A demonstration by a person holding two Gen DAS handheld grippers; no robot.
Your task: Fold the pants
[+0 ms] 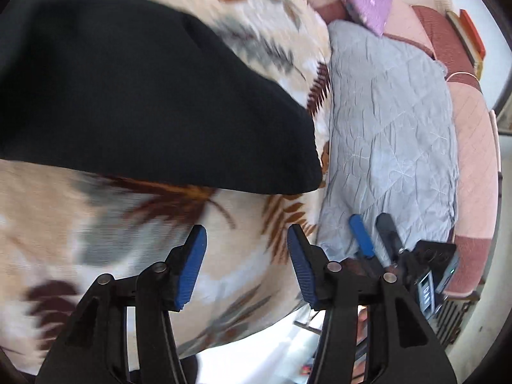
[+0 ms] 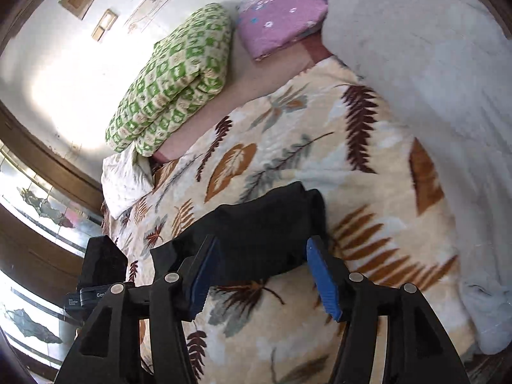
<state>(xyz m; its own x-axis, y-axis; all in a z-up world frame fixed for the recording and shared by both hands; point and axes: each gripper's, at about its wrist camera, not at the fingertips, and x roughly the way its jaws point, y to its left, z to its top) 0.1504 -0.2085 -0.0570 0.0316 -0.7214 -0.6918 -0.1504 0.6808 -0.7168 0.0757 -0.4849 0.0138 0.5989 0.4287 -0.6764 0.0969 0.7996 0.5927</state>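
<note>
The black pants (image 1: 144, 96) lie folded in a compact bundle on a cream blanket with a leaf print (image 1: 96, 224). In the left wrist view my left gripper (image 1: 246, 265) is open and empty, held above the blanket just short of the pants' near edge. In the right wrist view the pants (image 2: 256, 240) lie just beyond my right gripper (image 2: 262, 275), which is open and empty above the blanket (image 2: 368, 272). The right gripper also shows in the left wrist view (image 1: 374, 233), over to the right.
A grey quilt (image 1: 390, 134) lies beside the leaf blanket. A purple folded cloth (image 2: 281, 25) and a green patterned folded quilt (image 2: 172, 80) sit at the bed's far side by the wall. A wooden cabinet with glass doors (image 2: 32, 208) stands at the left.
</note>
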